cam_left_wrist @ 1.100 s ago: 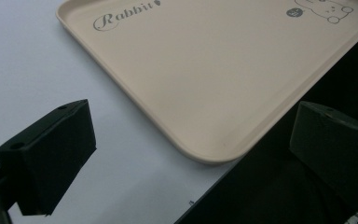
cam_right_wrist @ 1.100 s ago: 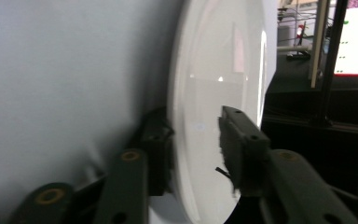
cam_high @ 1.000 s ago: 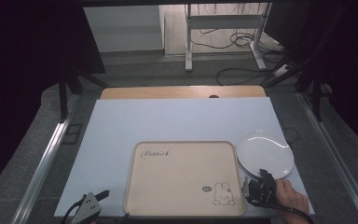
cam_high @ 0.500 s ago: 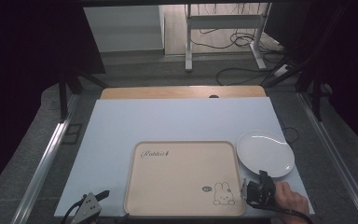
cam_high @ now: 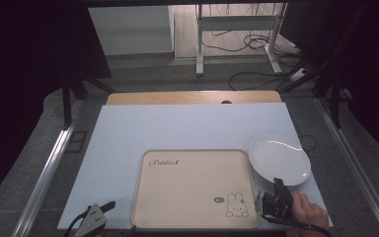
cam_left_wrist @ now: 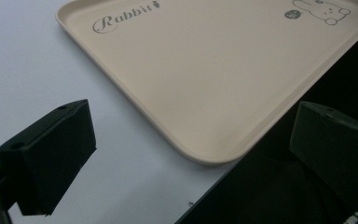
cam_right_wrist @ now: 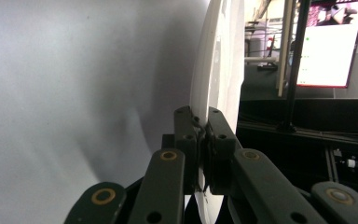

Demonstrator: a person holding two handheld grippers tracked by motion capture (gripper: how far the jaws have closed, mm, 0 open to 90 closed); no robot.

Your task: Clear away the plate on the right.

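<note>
The right tool (cam_high: 272, 193) has its jaws clamped tight on the near rim of the white plate (cam_high: 280, 159), and in the right gripper view the rim (cam_right_wrist: 216, 84) sits pinched between the two black pads. The plate lies at the desk's (cam_high: 177, 128) four o'clock corner, its edge just beside the tray (cam_high: 193, 190), at the tray's two o'clock. The person's hand (cam_high: 307, 213) grips the tool from six o'clock. Over at seven o'clock, the left tool (cam_high: 94, 217) rests low at the desk's edge, jaws spread wide with nothing between them, just above the tray's near corner (cam_left_wrist: 209, 154).
</note>
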